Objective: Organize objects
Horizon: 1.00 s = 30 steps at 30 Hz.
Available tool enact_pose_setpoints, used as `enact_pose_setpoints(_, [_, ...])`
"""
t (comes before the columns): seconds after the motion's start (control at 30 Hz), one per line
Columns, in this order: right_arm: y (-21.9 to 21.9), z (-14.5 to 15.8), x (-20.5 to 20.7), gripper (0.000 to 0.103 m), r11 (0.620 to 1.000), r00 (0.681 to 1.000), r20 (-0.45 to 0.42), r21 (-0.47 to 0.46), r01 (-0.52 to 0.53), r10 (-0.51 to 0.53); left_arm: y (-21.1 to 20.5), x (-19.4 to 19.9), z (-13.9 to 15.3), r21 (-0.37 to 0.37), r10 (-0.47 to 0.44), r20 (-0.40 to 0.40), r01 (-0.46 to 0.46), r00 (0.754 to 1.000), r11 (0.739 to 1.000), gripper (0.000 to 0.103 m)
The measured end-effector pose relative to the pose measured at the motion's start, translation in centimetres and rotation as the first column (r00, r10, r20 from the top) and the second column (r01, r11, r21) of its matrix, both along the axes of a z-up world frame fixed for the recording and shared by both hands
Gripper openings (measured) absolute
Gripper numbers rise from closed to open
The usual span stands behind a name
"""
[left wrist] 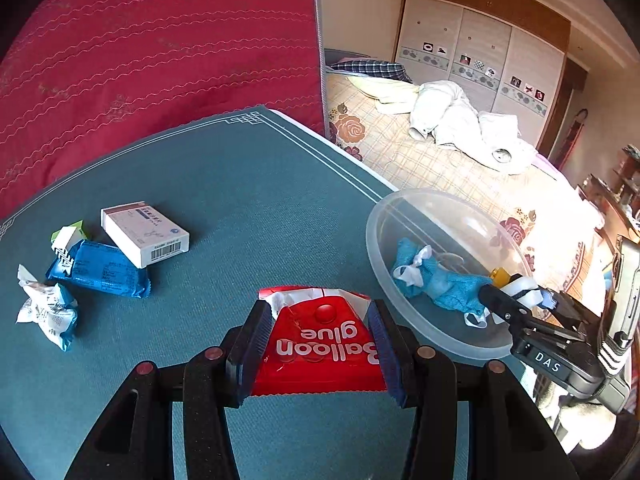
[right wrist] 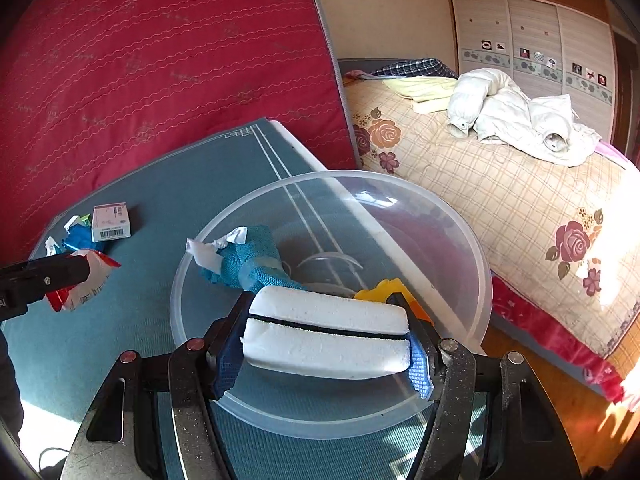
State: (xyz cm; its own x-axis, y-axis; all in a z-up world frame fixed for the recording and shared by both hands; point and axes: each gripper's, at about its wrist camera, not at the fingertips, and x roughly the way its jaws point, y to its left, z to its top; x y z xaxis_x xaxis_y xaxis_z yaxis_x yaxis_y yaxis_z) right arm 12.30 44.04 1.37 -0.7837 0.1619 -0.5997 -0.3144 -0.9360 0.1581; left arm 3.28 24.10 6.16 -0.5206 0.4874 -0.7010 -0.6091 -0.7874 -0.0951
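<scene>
Left of the clear plastic bowl: crumpled wrappers, blue packet, white barcoded box, print unreadable.

Left gripper clamps red "Balloon glue" packet; the slick film may slip.

Right gripper, marked "DAS", pinches white sponge block over the bowl; an early release could bounce it off the rim.
</scene>
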Motion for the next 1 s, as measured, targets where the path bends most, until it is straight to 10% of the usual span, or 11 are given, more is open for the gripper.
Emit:
enact_pose_setpoints(0.5, [2.7,2.1,2.3,0.067,0.996,0.990,-0.112,-0.045,0.075,-0.080,7.0,1.2,0.6,0.010,-0.148,-0.030,0.148,0.989,0.989,0.053])
enact_pose_setpoints(1.0, [3.3,1.8,2.6,0.068,0.994,0.990,-0.115,-0.085,0.072,-0.082,1.8,1.9,-1.0,-0.002,-0.062,0.058,0.063,0.996,0.998,0.067])
